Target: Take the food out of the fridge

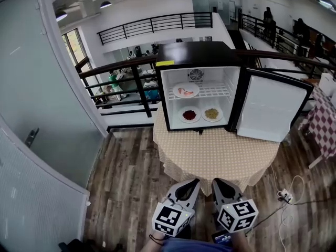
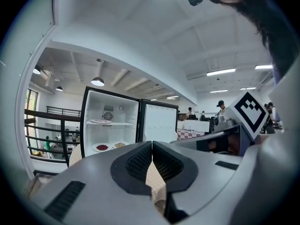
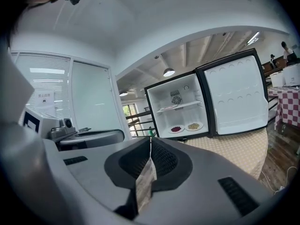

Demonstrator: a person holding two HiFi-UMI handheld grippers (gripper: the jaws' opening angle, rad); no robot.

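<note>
Open fridge [image 1: 198, 62], three plates inside, both grippers closed, empty

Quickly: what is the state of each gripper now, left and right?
Left gripper: closed, holding nothing.
Right gripper: closed, holding nothing.

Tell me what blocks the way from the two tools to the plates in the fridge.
Nothing visible does. The fridge door stands wide open, the plates sit uncovered inside, and the tablecloth before them is bare.
</note>
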